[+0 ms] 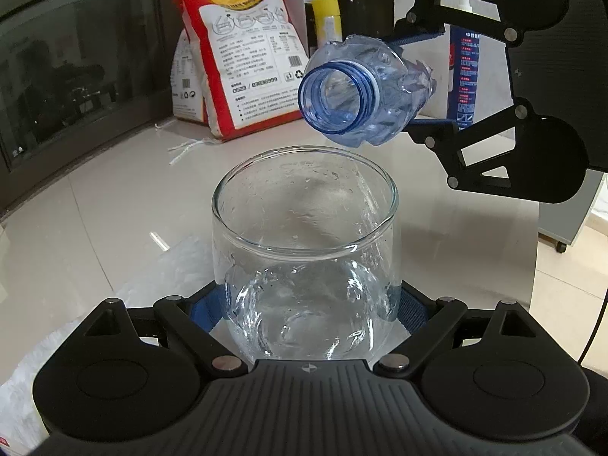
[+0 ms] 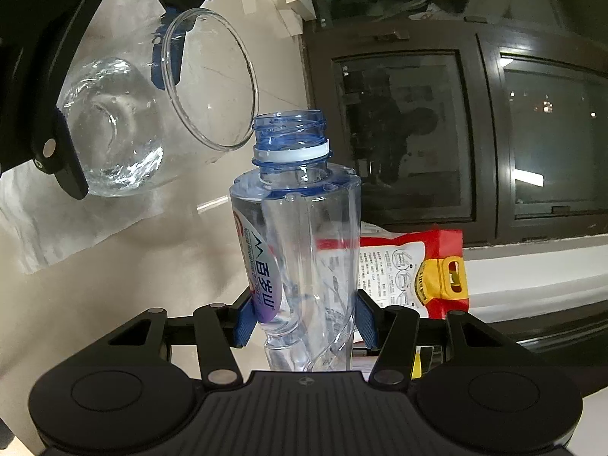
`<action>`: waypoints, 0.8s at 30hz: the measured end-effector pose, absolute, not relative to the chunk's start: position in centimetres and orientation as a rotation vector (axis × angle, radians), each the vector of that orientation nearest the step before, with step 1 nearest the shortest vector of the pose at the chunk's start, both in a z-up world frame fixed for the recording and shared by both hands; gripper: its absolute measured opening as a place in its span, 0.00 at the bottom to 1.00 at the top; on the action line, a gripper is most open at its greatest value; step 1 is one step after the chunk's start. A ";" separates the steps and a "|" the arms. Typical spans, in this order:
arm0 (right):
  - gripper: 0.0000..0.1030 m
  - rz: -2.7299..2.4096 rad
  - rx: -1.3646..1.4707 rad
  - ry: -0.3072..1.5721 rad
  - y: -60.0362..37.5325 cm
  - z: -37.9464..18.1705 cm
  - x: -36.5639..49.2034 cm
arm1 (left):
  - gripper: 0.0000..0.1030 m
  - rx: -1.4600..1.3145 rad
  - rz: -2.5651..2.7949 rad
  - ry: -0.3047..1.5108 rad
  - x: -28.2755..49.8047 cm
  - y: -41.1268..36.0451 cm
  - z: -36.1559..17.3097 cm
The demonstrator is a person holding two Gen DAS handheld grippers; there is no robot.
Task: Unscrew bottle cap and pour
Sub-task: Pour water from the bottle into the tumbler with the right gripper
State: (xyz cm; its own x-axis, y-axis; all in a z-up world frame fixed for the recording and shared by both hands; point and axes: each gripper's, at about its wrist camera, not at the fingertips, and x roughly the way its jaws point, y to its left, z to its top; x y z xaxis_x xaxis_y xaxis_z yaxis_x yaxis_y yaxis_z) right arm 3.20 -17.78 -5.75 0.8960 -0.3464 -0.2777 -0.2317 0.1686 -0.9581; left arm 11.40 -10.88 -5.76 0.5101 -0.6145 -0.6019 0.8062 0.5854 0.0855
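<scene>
Spillage is our worry: our right hand-held gripper (image 2: pixel 304 321) squeezes the crumpled clear blue-necked plastic bottle (image 1: pixel 361 95), tipped above the round clear glass jar (image 1: pixel 304 250) clamped by our left hand-held gripper (image 1: pixel 306 311), so drips may miss the rim.

Left gripper (image 1: pixel 309 304): matte black plastic body, ribbed central housing with a small round crosshair mark, two round raised discs either side, triangular cut-outs in the link arms, silver pivot pins at the joints, blue ribbed finger pads (image 1: pixel 207 309). Right gripper (image 2: pixel 306 321): identical build, with blue grooved pads (image 2: pixel 366 323), silver pins and black linkages.
</scene>
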 end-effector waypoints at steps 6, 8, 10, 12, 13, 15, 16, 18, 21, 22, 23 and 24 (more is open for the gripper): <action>0.54 -0.095 -1.427 0.482 -17.9 -5.8 3.4 | 0.89 0.385 -0.886 0.555 10.9 -10.6 -5.9; 0.54 -0.096 -1.430 0.481 -17.9 -5.7 3.6 | 0.89 0.384 -0.885 0.556 10.9 -10.6 -5.9; 0.54 -0.098 -1.434 0.480 -18.1 -5.5 3.9 | 0.89 0.383 -0.886 0.557 10.8 -10.7 -5.9; 0.54 -0.102 -1.440 0.478 -18.2 -5.5 4.2 | 0.89 0.383 -0.887 0.557 10.8 -10.6 -5.9; 0.54 -0.102 -1.444 0.477 -18.3 -5.5 4.3 | 0.89 0.383 -0.887 0.557 10.8 -10.6 -5.9; 0.54 -0.104 -1.450 0.475 -18.5 -5.4 4.6 | 0.89 0.380 -0.886 0.558 10.8 -10.6 -5.9; 0.54 -0.106 -1.454 0.473 -18.5 -5.4 4.7 | 0.89 0.379 -0.885 0.558 10.8 -10.7 -5.9; 0.54 -0.107 -1.449 0.474 -18.6 -5.4 4.8 | 0.89 0.377 -0.885 0.559 10.8 -10.7 -5.9; 0.54 -0.106 -1.440 0.476 -18.7 -5.3 5.0 | 0.89 0.377 -0.883 0.560 10.7 -10.7 -5.9; 0.54 -0.105 -1.436 0.477 -18.7 -5.2 5.1 | 0.89 0.376 -0.882 0.561 10.7 -10.7 -5.9; 0.54 -0.103 -1.432 0.478 -18.8 -5.2 5.2 | 0.89 0.375 -0.882 0.561 10.7 -10.7 -5.9; 0.54 -0.098 -1.422 0.482 -18.8 -5.1 5.2 | 0.89 0.373 -0.882 0.562 10.7 -10.7 -5.9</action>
State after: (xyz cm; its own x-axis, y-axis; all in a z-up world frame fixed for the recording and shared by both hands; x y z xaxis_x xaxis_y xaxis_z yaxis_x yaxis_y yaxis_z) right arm 5.23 -18.79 -5.10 0.9000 -0.3482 -0.2621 -0.2177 0.1618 -0.9625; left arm 10.69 -10.72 -5.91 0.5067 -0.6171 -0.6020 0.8062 0.5865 0.0775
